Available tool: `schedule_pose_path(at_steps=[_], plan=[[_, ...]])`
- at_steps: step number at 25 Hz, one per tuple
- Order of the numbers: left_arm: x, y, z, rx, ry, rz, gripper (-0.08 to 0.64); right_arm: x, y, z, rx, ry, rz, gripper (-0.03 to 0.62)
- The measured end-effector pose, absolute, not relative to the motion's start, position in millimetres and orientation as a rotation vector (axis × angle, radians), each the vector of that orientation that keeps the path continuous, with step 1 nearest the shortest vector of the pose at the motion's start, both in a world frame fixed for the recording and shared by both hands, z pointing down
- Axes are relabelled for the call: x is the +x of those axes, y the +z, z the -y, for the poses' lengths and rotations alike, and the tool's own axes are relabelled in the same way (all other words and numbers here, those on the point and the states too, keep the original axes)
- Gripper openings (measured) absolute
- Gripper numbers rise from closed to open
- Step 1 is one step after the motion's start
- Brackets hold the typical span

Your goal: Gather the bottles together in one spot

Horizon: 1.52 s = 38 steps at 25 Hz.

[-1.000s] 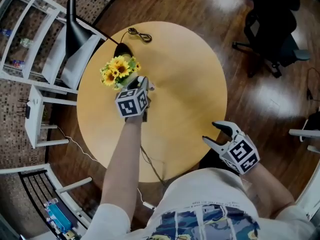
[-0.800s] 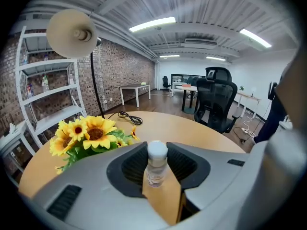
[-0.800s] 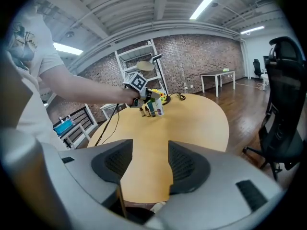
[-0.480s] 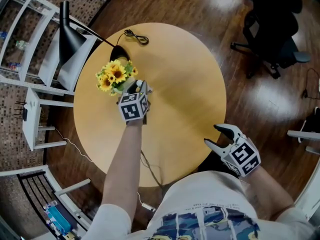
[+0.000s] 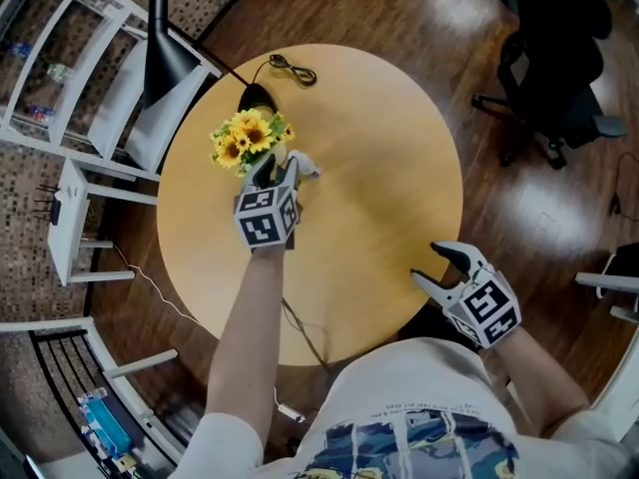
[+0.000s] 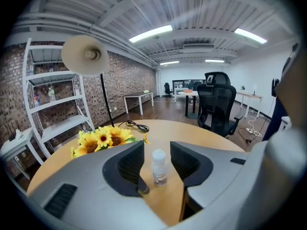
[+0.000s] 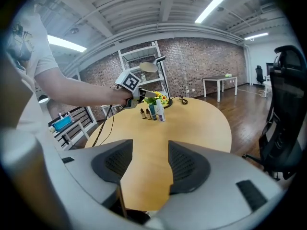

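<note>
A small clear bottle with a white cap (image 6: 159, 166) stands upright on the round wooden table (image 5: 379, 168). It is between the jaws of my left gripper (image 6: 157, 150), which are opening; neither pad touches it. A dark little bottle (image 6: 143, 188) peeks out beside the left jaw. From the right gripper view, several small bottles (image 7: 152, 112) stand clustered at the left gripper (image 7: 144, 94), next to the sunflowers (image 7: 162, 98). My right gripper (image 5: 436, 267) hangs open and empty over the table's near right edge.
Sunflowers (image 5: 250, 136) sit just beyond the left gripper (image 5: 278, 173). A black lamp (image 5: 170, 38) leans over the table's far left, with a coiled cable (image 5: 292, 68) behind it. A white shelf (image 5: 60, 68) stands at left, a black office chair (image 5: 559, 58) at right.
The left gripper has stayed beside the sunflowers and its jaws have spread a little. The right gripper has hardly moved.
</note>
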<state>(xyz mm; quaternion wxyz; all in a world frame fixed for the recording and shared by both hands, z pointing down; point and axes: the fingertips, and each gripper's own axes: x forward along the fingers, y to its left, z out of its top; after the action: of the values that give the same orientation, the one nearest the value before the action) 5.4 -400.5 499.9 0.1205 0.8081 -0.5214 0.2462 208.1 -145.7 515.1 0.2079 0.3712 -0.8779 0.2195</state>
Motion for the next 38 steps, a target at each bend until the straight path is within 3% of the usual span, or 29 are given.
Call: schedule_pose_path(at_steps=[8, 16, 27, 38], plan=[[-35.5, 431.0, 264.2, 2.39, 0.484, 1.499, 0.178, 157.5, 490.7, 109.1, 0.977, 0.496, 2.47, 0.258], [-135.1, 414.8, 69.0, 2.263, 0.252, 1.43, 0.178, 91.6, 454.4, 43.2, 1.063, 0.421, 2.497, 0.258], [-221.7, 440.6, -131.8, 2.212, 0.335, 1.424, 0.178, 29.2, 440.7, -108.7, 1.175, 0.442, 2.421, 0.258], [-257.8, 440.0, -223.7, 2.201, 0.337, 1.44, 0.179, 33.2, 427.7, -190.8, 1.299, 0.443, 2.364, 0.253]])
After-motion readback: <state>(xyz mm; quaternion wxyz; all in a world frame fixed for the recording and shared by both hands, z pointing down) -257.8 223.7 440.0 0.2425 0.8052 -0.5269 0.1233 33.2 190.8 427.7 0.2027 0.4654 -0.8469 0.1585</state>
